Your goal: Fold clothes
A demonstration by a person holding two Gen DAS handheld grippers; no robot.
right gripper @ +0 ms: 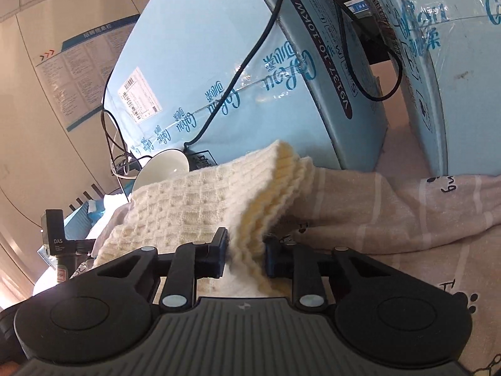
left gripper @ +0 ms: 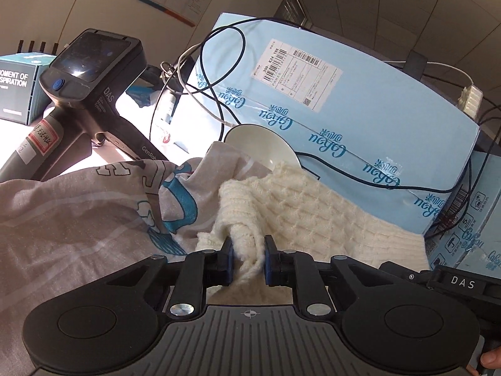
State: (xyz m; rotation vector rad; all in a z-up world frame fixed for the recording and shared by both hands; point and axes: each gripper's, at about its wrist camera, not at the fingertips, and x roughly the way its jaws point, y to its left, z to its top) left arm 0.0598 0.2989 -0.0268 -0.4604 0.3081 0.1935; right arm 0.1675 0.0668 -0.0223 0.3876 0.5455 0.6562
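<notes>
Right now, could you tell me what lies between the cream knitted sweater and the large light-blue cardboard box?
A white ceramic bowl, tipped on its side, sits between the cream knitted sweater and the light-blue cardboard box; both wrist views show it.

White bowl [left gripper: 266, 144]: near rim hidden behind the printed grey garment [left gripper: 78, 219] and the cream knit sweater [left gripper: 313, 206]. Sweater's pinched edge is concealed between the pads of the left hand-held gripper [left gripper: 249, 261]; in the right wrist view its folded layers [right gripper: 188, 206] likewise vanish inside the right hand-held gripper [right gripper: 245, 257]. Shipping label [left gripper: 296, 73] on the large blue box [left gripper: 375, 119]: print too small to read. Wall poster [right gripper: 81, 72]: text illegible. Second blue box [right gripper: 454, 62] cut off by the right edge.
</notes>
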